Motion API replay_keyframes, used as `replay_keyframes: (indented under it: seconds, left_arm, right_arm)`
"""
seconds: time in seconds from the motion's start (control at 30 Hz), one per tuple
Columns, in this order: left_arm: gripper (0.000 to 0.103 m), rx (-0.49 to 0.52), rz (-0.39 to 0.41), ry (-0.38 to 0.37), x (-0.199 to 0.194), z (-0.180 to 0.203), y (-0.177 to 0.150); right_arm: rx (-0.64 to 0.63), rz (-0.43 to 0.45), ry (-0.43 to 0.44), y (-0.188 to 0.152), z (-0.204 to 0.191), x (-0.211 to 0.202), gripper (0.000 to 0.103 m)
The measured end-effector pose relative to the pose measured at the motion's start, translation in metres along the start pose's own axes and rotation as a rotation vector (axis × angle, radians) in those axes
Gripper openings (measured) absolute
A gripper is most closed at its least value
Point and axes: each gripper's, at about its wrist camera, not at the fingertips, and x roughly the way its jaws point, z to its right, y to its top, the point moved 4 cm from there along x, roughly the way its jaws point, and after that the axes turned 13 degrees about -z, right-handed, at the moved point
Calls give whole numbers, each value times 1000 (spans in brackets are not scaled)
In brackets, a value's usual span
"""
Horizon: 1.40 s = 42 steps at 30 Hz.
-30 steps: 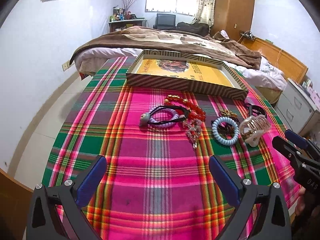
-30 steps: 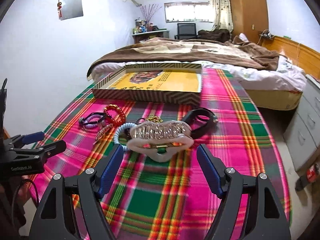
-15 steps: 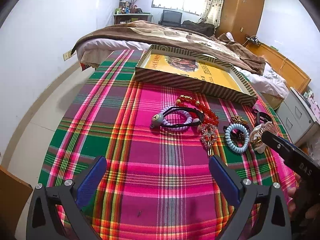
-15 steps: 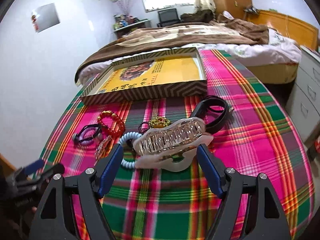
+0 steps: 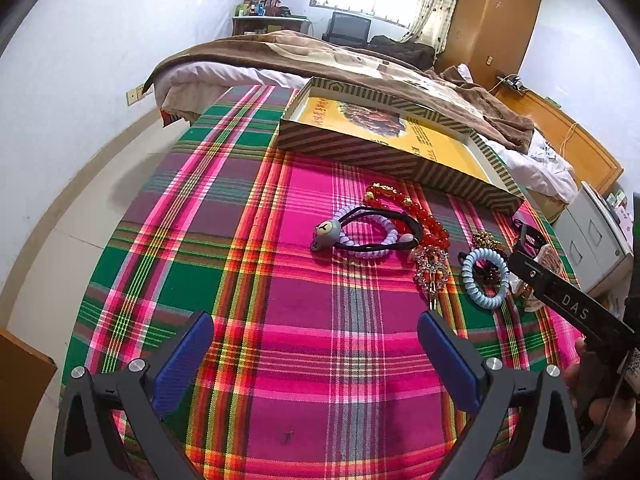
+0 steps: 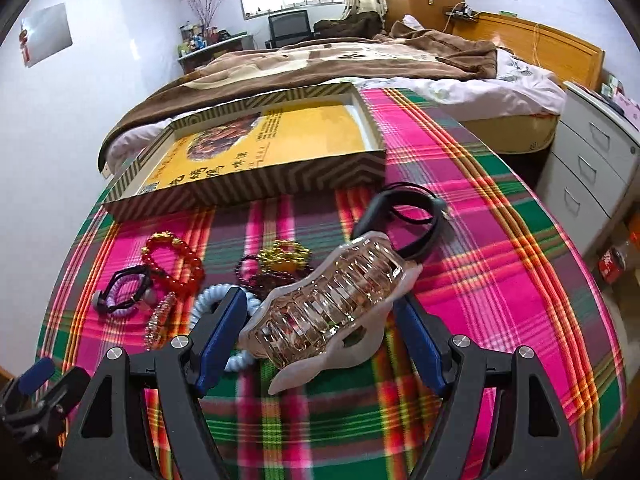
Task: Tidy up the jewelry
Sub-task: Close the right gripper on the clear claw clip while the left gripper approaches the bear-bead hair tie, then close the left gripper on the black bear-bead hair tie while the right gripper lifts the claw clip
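A large gold and white hair claw clip lies tilted between the blue pads of my right gripper, whose fingers stand on either side of it, apart from it or just touching. Behind it lie a black band, gold beads, a light blue coil tie, a red bead bracelet, a purple coil tie with a black elastic and a rhinestone clip. A shallow striped box with a yellow bottom stands behind them. My left gripper is open and empty over bare cloth.
Everything lies on a plaid pink and green tablecloth. A bed with a brown blanket stands behind the table. White drawers stand to the right. The right gripper's finger crosses the left wrist view.
My right gripper moved forward and down until the claw clip sits between its fingers. My left gripper drifted left and forward and stayed open.
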Motion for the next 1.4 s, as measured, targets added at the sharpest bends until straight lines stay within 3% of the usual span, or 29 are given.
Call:
replay_keyframes:
  seconds: [0.17, 0.23, 0.3, 0.63, 0.9, 1.03, 1.2, 1.4]
  left_arm:
    - [103, 10, -12, -18, 3, 1, -1]
    - [103, 10, -31, -37, 7, 2, -2]
    - [103, 3, -54, -56, 11, 2, -4]
    - [102, 10, -64, -80, 8, 4, -9]
    - [102, 66, -77, -115, 6, 10, -7]
    - [102, 98, -128, -141, 11, 12, -1]
    - [102, 56, -90, -41, 11, 0, 21]
    - [95, 14, -69, 0, 17, -11, 46]
  right_arm:
    - [-20, 24, -7, -8, 10, -11, 59]
    - [-16, 18, 5, -11, 14, -12, 45]
    - [-8, 12, -9, -15, 22, -14, 40]
    - [1, 24, -8, -25, 53, -26, 40]
    - [-80, 74, 21, -27, 58, -39, 39]
    - [-87, 87, 48, -26, 65, -46, 39]
    - [-77, 95, 52, -21, 74, -48, 39]
    - [-78, 94, 65, -19, 77, -45, 40]
